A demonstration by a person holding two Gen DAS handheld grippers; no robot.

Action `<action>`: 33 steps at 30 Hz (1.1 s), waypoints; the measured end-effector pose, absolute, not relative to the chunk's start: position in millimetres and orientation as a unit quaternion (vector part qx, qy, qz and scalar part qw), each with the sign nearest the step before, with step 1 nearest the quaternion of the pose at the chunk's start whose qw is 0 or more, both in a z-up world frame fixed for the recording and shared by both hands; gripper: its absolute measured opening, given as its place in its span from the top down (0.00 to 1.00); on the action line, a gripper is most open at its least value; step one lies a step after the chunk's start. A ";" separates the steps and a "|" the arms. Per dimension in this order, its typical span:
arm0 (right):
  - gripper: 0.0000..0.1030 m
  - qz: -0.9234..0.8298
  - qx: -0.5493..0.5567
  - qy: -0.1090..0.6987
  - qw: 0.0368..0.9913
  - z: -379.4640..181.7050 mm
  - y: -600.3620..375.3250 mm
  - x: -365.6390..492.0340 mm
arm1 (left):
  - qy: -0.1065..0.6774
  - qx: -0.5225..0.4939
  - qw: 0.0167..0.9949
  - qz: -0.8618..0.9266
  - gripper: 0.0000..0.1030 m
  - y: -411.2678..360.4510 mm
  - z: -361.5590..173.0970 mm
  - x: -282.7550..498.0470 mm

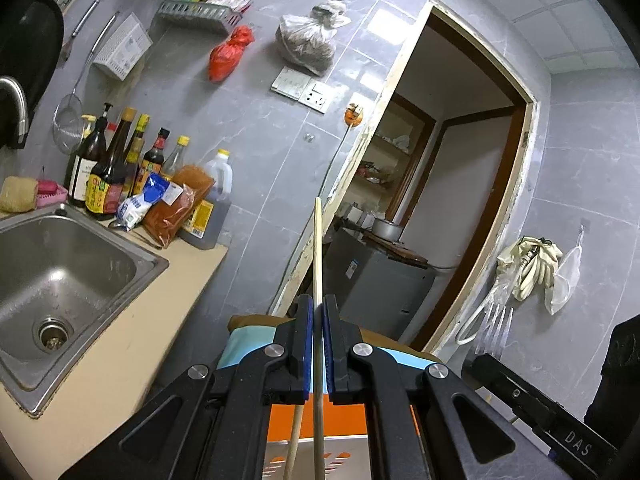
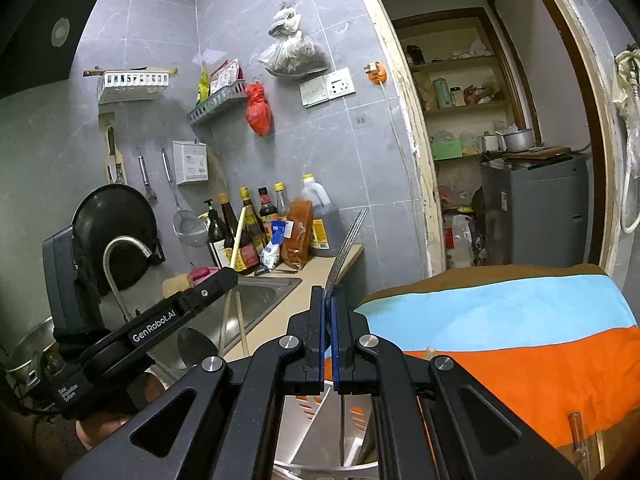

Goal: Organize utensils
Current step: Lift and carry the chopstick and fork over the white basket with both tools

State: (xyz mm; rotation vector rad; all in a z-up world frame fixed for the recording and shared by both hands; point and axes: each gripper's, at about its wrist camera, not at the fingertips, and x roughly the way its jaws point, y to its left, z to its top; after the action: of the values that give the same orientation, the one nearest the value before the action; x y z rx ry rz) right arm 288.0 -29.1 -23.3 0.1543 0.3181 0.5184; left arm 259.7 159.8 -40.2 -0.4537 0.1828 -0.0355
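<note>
My left gripper (image 1: 318,312) is shut on a wooden chopstick (image 1: 318,248) that stands upright, tip up; a second chopstick (image 1: 294,436) hangs just behind the jaws. Below them is the metal utensil holder (image 1: 312,456) with orange cut-outs. My right gripper (image 2: 329,300) is shut on a clear plastic fork (image 2: 346,240), tines up, above the same holder (image 2: 320,412). The left gripper (image 2: 224,276) with its chopsticks (image 2: 239,236) shows at the left of the right wrist view. The fork (image 1: 496,320) and right gripper body show at the lower right of the left wrist view.
A steel sink (image 1: 60,276) sits in a beige counter (image 1: 132,344) with sauce bottles (image 1: 108,168) behind. A striped blue and orange cloth (image 2: 500,328) covers the surface under the holder. A metal spoon (image 2: 196,344) lies by the sink. An open doorway (image 1: 460,184) is beyond.
</note>
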 end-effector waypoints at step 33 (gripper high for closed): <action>0.97 0.266 0.095 0.139 0.949 -25.6 -30.6 281.7 | 0.056 -0.210 0.976 0.003 0.95 156.2 -32.8 240.1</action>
State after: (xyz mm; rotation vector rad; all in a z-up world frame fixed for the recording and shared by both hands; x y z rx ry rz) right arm 281.7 -30.6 -25.6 0.1938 0.2835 0.5402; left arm 240.1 156.2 -32.8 -0.4244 0.1136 0.0059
